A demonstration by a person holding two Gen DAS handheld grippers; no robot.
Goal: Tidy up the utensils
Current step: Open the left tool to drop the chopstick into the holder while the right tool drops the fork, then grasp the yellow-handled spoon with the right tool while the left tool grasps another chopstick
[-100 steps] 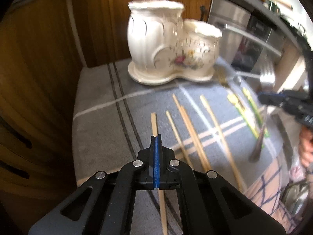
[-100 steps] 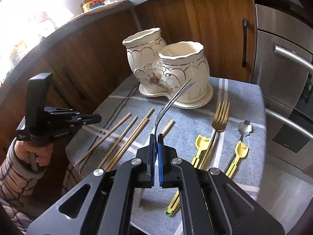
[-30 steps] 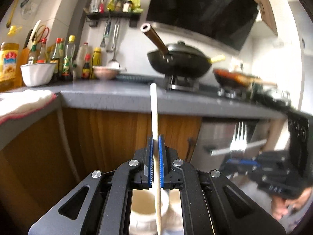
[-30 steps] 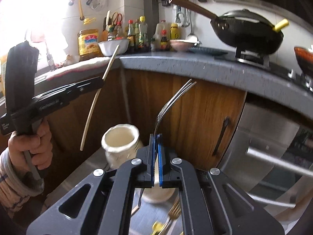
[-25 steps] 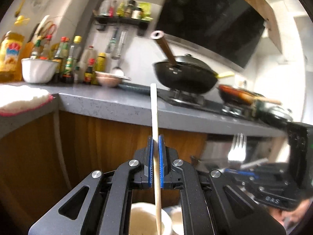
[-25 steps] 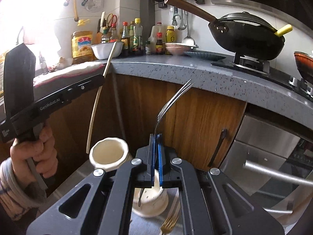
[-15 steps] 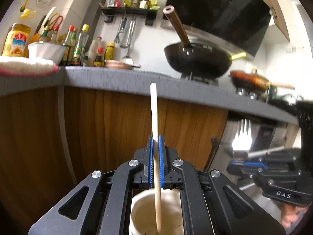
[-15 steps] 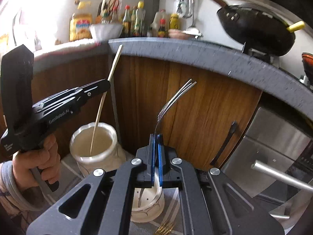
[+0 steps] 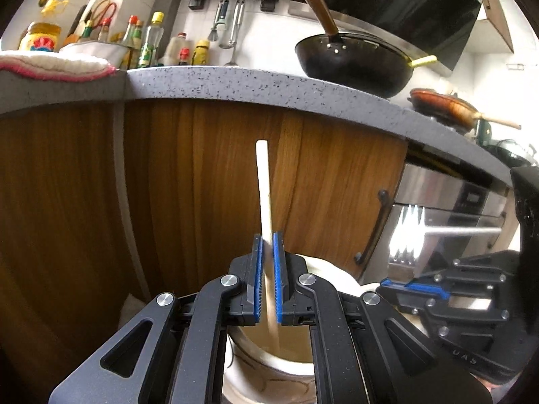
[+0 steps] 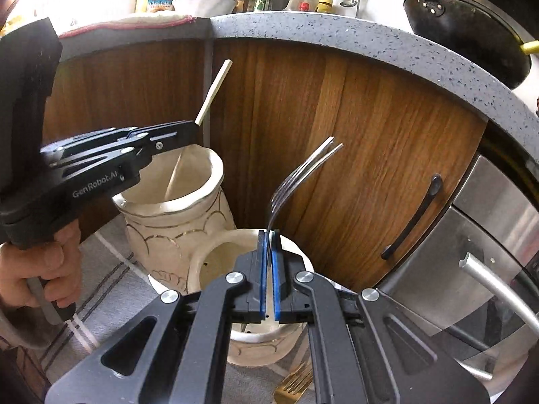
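My left gripper (image 9: 268,239) has its blue pads a little apart, and a wooden chopstick (image 9: 264,195) stands upright between them with its lower end inside the tall cup of the cream ceramic holder (image 9: 266,360). From the right wrist view the left gripper (image 10: 192,131) hovers over the tall cup (image 10: 175,208) and the chopstick (image 10: 214,91) leans in it. My right gripper (image 10: 268,235) is shut on a silver fork (image 10: 303,168), tines up, right above the short cup (image 10: 219,256).
Wooden cabinet doors (image 10: 303,118) and a grey counter edge (image 10: 370,43) stand right behind the holder. A steel appliance with a handle (image 10: 498,279) is at the right. A gold fork (image 10: 293,387) lies on the grey striped cloth (image 10: 111,289).
Both grippers came down over the holder. The left pads have parted slightly and the chopstick has sunk deeper into the tall cup. The fork came down over the short cup.
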